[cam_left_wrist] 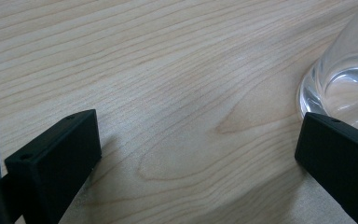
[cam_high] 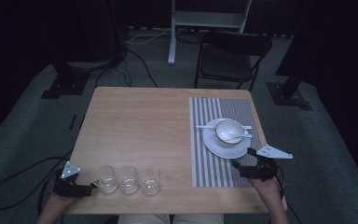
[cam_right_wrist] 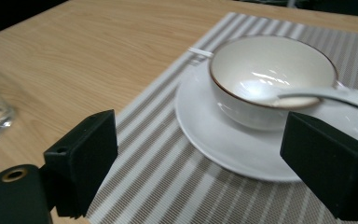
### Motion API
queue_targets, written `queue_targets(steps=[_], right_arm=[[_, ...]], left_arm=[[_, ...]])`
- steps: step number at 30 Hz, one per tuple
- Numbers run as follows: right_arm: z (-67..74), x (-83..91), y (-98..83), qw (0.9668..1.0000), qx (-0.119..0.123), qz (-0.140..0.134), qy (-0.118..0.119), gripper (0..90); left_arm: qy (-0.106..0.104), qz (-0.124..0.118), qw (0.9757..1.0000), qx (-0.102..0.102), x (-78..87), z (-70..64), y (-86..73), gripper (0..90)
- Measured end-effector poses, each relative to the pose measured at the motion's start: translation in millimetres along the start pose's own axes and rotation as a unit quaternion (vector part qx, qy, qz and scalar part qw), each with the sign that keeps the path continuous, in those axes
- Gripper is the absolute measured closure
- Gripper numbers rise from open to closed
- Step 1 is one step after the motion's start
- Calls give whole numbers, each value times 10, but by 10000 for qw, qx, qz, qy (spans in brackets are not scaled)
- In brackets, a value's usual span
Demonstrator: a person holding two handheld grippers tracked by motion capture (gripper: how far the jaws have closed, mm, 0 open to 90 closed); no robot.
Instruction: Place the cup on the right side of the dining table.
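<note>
A white bowl with a white spoon in it stands on a white plate. The plate rests on a striped placemat on the table's right half. Three clear glasses stand in a row near the front edge. My right gripper is open just in front of the plate, its jaws pointing at the bowl. My left gripper is open over bare wood, with the leftmost glass beside its right jaw.
The wooden table ends close behind my left gripper. A thin white stick lies across the mat behind the plate. A black chair and a white stand are beyond the far edge. Cables trail on the floor at left.
</note>
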State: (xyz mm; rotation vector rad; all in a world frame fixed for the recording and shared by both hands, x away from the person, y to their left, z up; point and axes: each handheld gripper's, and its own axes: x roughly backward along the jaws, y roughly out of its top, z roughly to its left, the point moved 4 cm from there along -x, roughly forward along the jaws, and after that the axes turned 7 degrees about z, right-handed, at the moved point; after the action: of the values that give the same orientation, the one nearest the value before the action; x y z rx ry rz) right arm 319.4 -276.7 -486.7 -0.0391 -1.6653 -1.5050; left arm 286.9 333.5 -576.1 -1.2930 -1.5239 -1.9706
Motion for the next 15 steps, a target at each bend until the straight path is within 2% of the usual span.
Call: queue_targets(steps=[6,15], right_arm=[[83,-4,105,9998,132,-64,104,106],[288,-95,367,9979,481,-150,403,106]], left_arm=[[0,1,10000,-4,0,0,0,5],[1,0,10000,-1,0,0,0,5]])
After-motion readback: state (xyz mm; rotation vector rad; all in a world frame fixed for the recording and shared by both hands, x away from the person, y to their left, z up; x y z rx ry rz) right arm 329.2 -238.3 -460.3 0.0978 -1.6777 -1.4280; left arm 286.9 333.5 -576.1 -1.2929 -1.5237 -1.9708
